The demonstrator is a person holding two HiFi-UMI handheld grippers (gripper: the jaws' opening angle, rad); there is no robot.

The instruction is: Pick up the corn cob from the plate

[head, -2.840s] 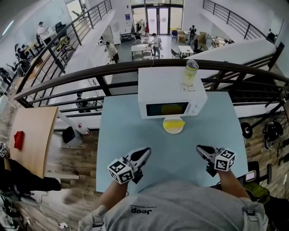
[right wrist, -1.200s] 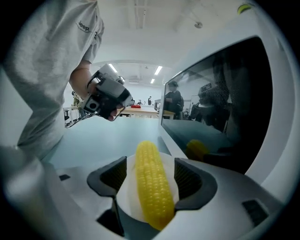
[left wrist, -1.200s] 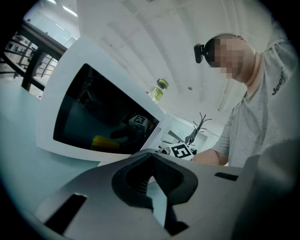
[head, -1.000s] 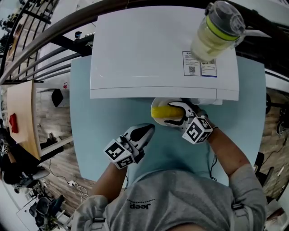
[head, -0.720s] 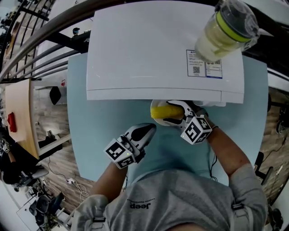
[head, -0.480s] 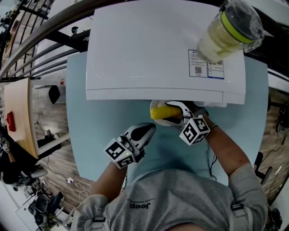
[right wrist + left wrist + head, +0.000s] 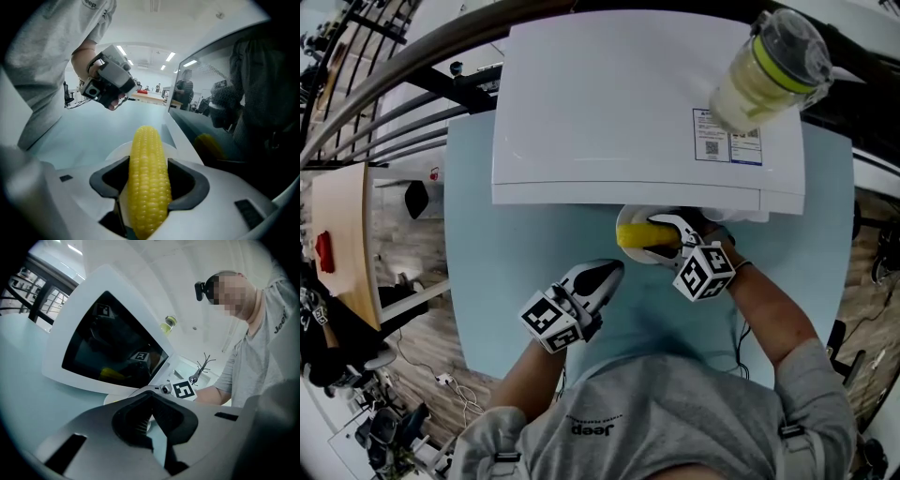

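Between the pads of the right claw (image 7: 149, 185) lies the corn cob (image 7: 146, 150) — jaws just closing onto it; squeeze gently, lift level.

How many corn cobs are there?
1. The corn cob lies on the plate, between the right gripper's fingers, which have just been closing. The microwave door shows its reflection.

Head camera steeply down over table (image 7: 478, 262), gripper cameras low along their jaws, right close on corn cob (image 7: 147, 183), microwave (image 7: 609, 103) in all
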